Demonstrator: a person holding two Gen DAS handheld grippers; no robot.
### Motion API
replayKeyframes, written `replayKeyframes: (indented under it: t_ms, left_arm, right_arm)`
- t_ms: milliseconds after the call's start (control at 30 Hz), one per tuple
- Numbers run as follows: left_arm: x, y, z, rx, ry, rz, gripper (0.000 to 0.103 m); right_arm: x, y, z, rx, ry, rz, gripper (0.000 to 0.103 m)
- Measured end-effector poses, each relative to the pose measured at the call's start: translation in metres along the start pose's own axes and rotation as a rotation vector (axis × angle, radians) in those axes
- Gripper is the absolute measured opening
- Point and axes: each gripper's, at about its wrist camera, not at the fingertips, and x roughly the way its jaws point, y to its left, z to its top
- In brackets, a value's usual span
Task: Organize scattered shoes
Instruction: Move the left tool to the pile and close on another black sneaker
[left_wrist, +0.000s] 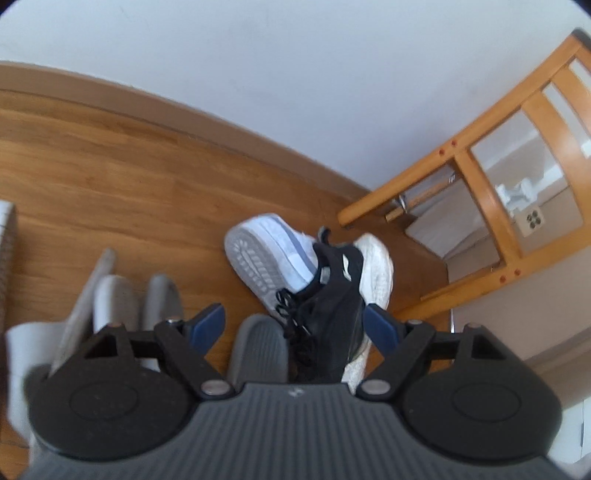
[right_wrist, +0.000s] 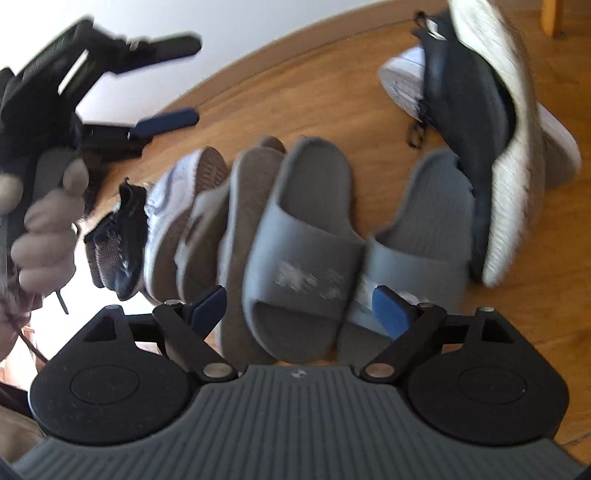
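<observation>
In the left wrist view a black sneaker with a white sole (left_wrist: 332, 295) lies on its side across a white and light-blue sneaker (left_wrist: 266, 251). My left gripper (left_wrist: 297, 326) is open above them, with a grey slide (left_wrist: 258, 347) between its fingers. In the right wrist view my right gripper (right_wrist: 299, 306) is open around a grey slide (right_wrist: 303, 236). A second grey slide (right_wrist: 417, 229) lies to its right, beside the black sneaker (right_wrist: 469, 99). Left of them lie another slide (right_wrist: 236, 206), a white sneaker (right_wrist: 173, 195) and a black knit shoe (right_wrist: 122, 229). The left gripper (right_wrist: 177, 77) shows at upper left, open.
The wooden floor (left_wrist: 110, 166) meets a white wall (left_wrist: 295, 74) behind the shoes. A wooden chair (left_wrist: 480, 155) stands at the right in the left wrist view. Pale shoes (left_wrist: 118, 299) lie at the left. A gloved hand (right_wrist: 48, 218) holds the left gripper.
</observation>
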Motion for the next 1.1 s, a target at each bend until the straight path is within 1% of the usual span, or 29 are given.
replayKeyframes:
  t_ms: [67, 133, 167, 200, 267, 400, 433, 600, 667, 767, 900, 967, 1033, 1100]
  left_arm:
    - [0.010, 0.002, 0.000, 0.007, -0.018, -0.006, 0.081]
    - [0.019, -0.004, 0.000, 0.069, -0.062, -0.011, 0.081]
    - [0.024, -0.009, 0.001, 0.096, -0.066, -0.016, 0.082]
    - [0.030, -0.012, 0.002, 0.111, -0.059, -0.021, 0.082]
    - [0.041, -0.014, 0.001, 0.104, -0.021, -0.034, 0.082]
    - [0.064, -0.005, -0.002, 0.009, 0.040, -0.082, 0.082]
    - [0.067, -0.006, -0.002, 0.007, 0.042, -0.093, 0.082]
    - [0.078, -0.020, -0.003, 0.058, 0.023, -0.135, 0.082]
    - [0.087, -0.024, -0.002, 0.063, 0.033, -0.160, 0.082]
    - [0.104, -0.027, 0.001, 0.073, 0.065, -0.171, 0.081]
    - [0.120, -0.029, 0.001, 0.096, 0.068, -0.158, 0.081]
    - [0.128, -0.029, 0.002, 0.104, 0.068, -0.182, 0.081]
    - [0.142, -0.029, 0.003, 0.099, 0.089, -0.218, 0.081]
    - [0.150, -0.029, 0.002, 0.093, 0.105, -0.219, 0.080]
  right_arm:
    - [0.004, -0.011, -0.004, 0.029, 0.019, -0.004, 0.088]
    - [0.008, -0.021, -0.008, 0.059, 0.040, -0.007, 0.088]
    - [0.009, -0.023, -0.010, 0.062, 0.047, -0.008, 0.088]
    - [0.010, -0.024, -0.011, 0.066, 0.053, -0.008, 0.088]
    - [0.012, -0.026, -0.012, 0.064, 0.060, -0.008, 0.088]
    - [0.011, -0.030, -0.011, 0.067, 0.060, 0.006, 0.089]
    - [0.010, -0.032, -0.011, 0.069, 0.059, 0.008, 0.089]
    - [0.008, -0.046, -0.010, 0.101, 0.062, -0.007, 0.089]
    - [0.008, -0.050, -0.011, 0.107, 0.066, -0.011, 0.089]
    - [0.008, -0.054, -0.012, 0.110, 0.072, -0.014, 0.089]
    - [0.009, -0.058, -0.013, 0.115, 0.081, -0.015, 0.090]
    - [0.009, -0.060, -0.014, 0.117, 0.084, -0.012, 0.090]
    - [0.010, -0.060, -0.015, 0.119, 0.088, -0.011, 0.090]
    - [0.011, -0.061, -0.017, 0.122, 0.095, -0.011, 0.090]
